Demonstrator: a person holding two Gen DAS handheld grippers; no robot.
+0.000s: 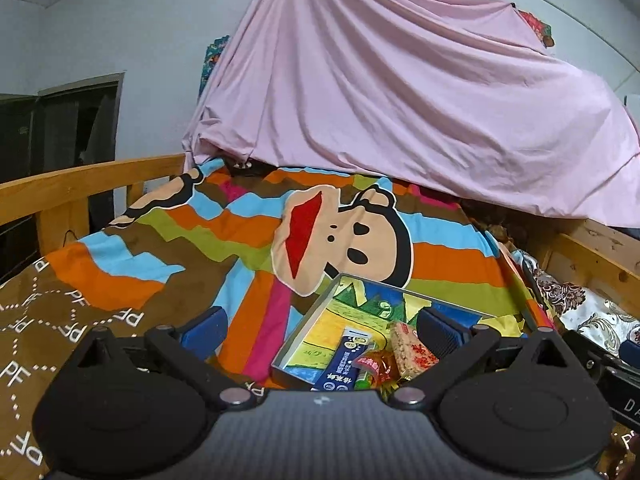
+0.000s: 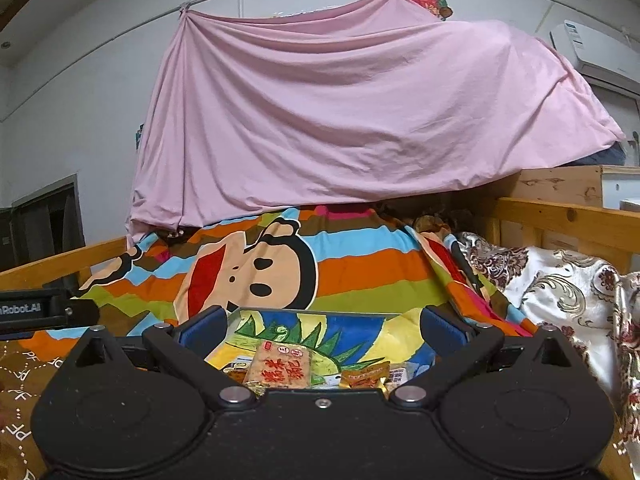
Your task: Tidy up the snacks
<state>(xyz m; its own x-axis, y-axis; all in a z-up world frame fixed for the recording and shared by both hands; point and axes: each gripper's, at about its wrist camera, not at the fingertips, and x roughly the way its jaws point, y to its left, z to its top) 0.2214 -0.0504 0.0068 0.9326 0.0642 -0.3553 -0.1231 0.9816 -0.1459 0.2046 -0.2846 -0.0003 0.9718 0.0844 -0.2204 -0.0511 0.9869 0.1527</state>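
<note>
Hovering over the bed rn, both claws spread wide and holding nothing. The snacks are sitting in a shallow tray (image 1: 304,322) w/ a bright cartoon drawing on its bottom, which lies on the striped monkey blanket (image 1: 224,240).

Left claw (image 1: 320,330): the tray is ahead and off to its right side, angled corner-on. The blue stick pack (image 1: 342,364), a small red-wrapped candy (image 1: 370,364) and the rice bar (image 1: 412,350) are bunched at the near end of the tray, low between the fingers but closer to the right finger (image 1: 438,334). The rice bar looks like it's just beside that finger; can't tell if it's touching. Left finger is over bare blanket, well clear of the tray.

Right claw (image 2: 320,330): tray (image 2: 312,313) is pretty much dead centre between its fingers, far rim running straight across. The rice bar (image 2: 280,362) lies just in front of the claw body, slightly left of middle, w/ an orange packet (image 2: 366,376) beside it on the right. A few more wrappers are partly hidden by the claw body, can't make them out.

Pink sheet (image 2: 340,112) hangs behind the bed, wooden bed rail (image 1: 80,184) on the left, floral cover (image 2: 560,280) on the right.
</note>
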